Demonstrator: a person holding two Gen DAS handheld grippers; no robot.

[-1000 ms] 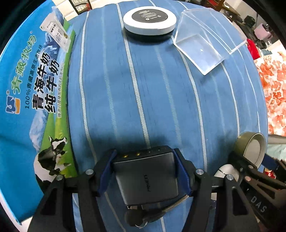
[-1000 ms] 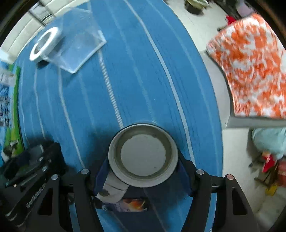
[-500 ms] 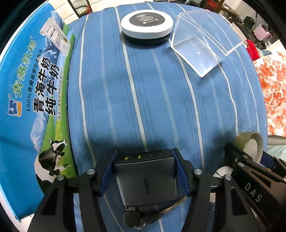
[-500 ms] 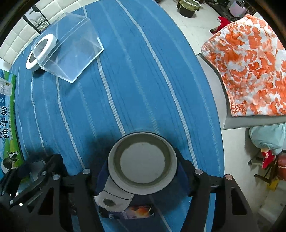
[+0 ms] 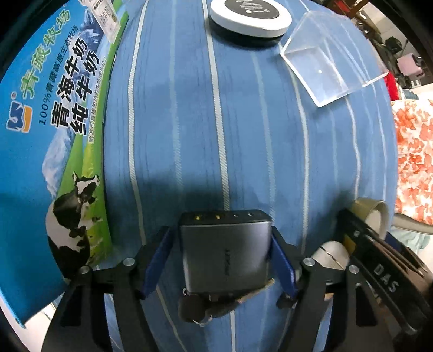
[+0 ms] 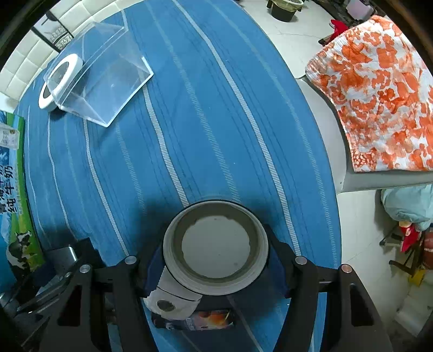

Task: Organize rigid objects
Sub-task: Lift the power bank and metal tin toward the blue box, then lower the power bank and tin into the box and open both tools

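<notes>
My left gripper [image 5: 220, 243] has opened: its left blue pad stands off the grey power bank [image 5: 226, 249], which lies on the blue striped cloth [image 5: 216, 121]. A dark key fob [image 5: 192, 311] lies just behind the power bank. My right gripper [image 6: 215, 243] is shut on a grey tape roll [image 6: 215, 243], seen end on; the roll also shows in the left wrist view [image 5: 372, 216]. A white round disc [image 5: 250, 13] and a clear plastic box [image 5: 333, 56] lie at the far end of the cloth.
A blue milk carton box [image 5: 46, 135] lies along the cloth's left edge. A small white cylinder [image 6: 173, 295] and a printed packet [image 6: 194, 319] sit under the right gripper. An orange floral cloth [image 6: 379, 94] drapes a seat to the right, past the table edge.
The left gripper's jaws have spread apart and let go of the power bank, and it has moved forward. The right gripper has kept hold of the tape roll.
</notes>
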